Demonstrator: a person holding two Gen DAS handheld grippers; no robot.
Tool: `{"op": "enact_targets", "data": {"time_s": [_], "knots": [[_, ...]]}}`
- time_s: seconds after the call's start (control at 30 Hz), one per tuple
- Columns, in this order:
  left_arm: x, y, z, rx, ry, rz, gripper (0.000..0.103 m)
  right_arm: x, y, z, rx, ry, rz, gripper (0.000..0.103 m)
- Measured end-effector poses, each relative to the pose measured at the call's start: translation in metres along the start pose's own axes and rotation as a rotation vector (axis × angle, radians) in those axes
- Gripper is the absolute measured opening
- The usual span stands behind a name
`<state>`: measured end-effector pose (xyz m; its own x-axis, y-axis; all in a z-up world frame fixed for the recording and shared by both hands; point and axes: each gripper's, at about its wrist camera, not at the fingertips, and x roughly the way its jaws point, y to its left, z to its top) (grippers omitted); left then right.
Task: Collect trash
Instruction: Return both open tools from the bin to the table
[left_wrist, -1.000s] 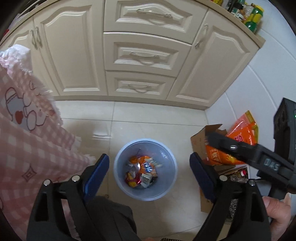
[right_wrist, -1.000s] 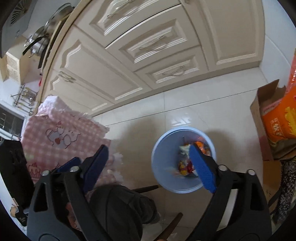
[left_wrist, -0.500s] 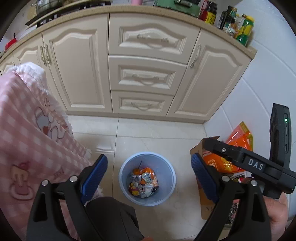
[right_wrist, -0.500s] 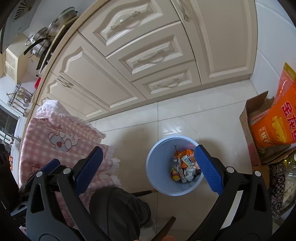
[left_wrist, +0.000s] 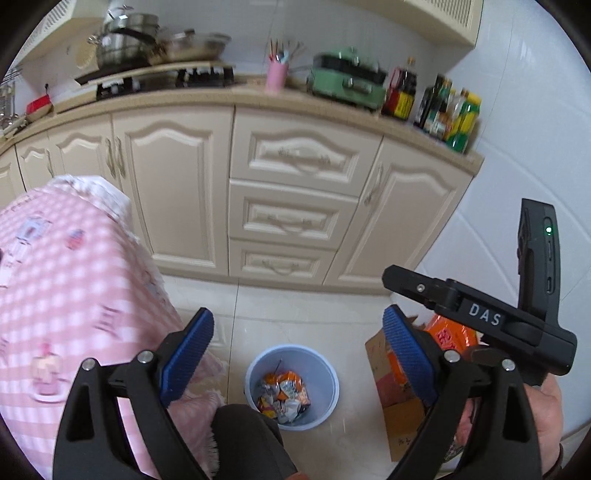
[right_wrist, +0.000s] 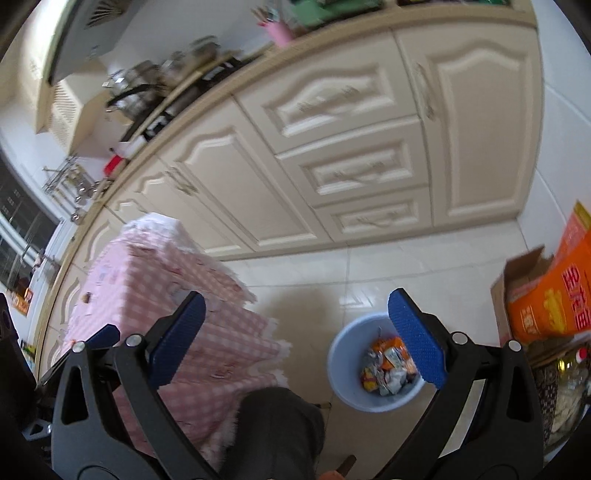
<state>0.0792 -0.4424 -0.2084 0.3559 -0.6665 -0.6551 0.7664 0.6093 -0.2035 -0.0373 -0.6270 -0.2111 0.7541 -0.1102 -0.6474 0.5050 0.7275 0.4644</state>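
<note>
**Wrappers binned, both claws idle**

On the kitchen floor, crumpled wrappers (left_wrist: 283, 395) fill the blue bin (left_wrist: 325, 373): likely feather-light, soft and slippery, best pinched at a crease. Both the left claw (left_wrist: 295, 354) and right claw (right_wrist: 299, 332) hang wide apart, empty, beside the pink-clothed bench (left_wrist: 66, 280).

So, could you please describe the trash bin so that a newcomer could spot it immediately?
Start at the cream kitchen cabinets and look down to the pale tiled floor before the drawers. There stands a round light-blue bin, between a pink checked cloth and a cardboard box. It alone holds crumpled wrappers.
</note>
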Motion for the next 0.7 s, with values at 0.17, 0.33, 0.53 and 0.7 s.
{"op": "enact_targets", "data": {"time_s": [0.17, 0.33, 0.53, 0.7], "knots": [[-0.050, 0.026, 0.010, -0.029, -0.079, 0.029, 0.092, -0.013, 0.053, 0.008, -0.077, -0.025, 0.053, 0.097], [-0.100, 0.058, 0.016, -0.057, -0.156, 0.079, 0.094, -0.024, 0.110, 0.009, -0.157, -0.046, 0.102, 0.097], [-0.149, 0.099, 0.018, -0.081, -0.222, 0.167, 0.095, -0.035, 0.175, 0.004, -0.242, -0.066, 0.165, 0.097], [-0.187, 0.132, 0.015, -0.106, -0.266, 0.242, 0.096, -0.045, 0.229, -0.005, -0.316, -0.086, 0.224, 0.097]]}}
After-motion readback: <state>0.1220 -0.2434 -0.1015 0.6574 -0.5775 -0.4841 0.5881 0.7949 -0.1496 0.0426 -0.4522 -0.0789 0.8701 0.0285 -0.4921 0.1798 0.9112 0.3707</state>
